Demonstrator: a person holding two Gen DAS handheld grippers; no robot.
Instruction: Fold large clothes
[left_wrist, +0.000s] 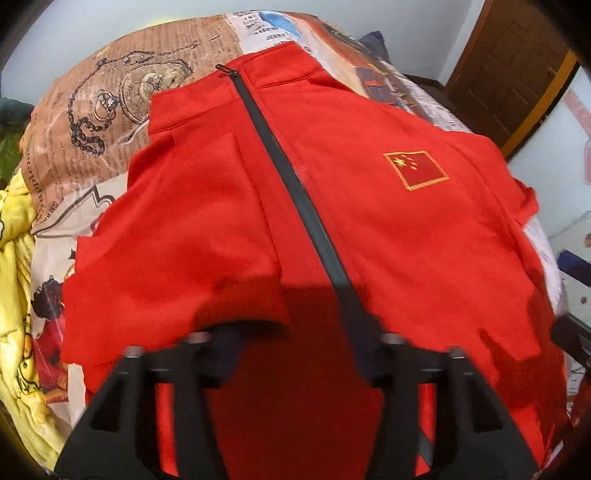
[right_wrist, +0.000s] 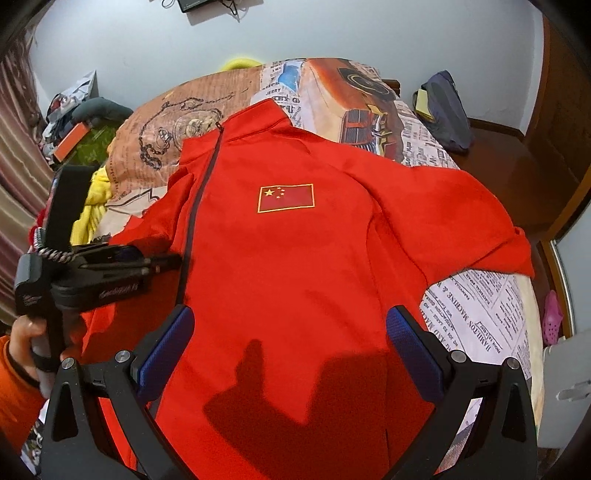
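Red jacket (right_wrist: 288, 258) lies flat, front up, on the bed (right_wrist: 476, 314), zipper (left_wrist: 295, 192) closed, flag patch (right_wrist: 286, 197) on the chest, collar at the far end. Left claw (left_wrist: 295, 354) hovers over the lower hem near the zipper, jaws apart, nothing between them. Right claw (right_wrist: 291, 347) also spread, blue pads (right_wrist: 166, 347) over the fabric, nothing pinched. A hand (right_wrist: 27, 343) grips the left tool's handle.

Matt red cloth jacket (right_wrist: 295, 266) on printed cotton-like bedsheet (right_wrist: 480, 325); tongs (right_wrist: 290, 347) matt black plastic, textured blue pads (right_wrist: 413, 350)
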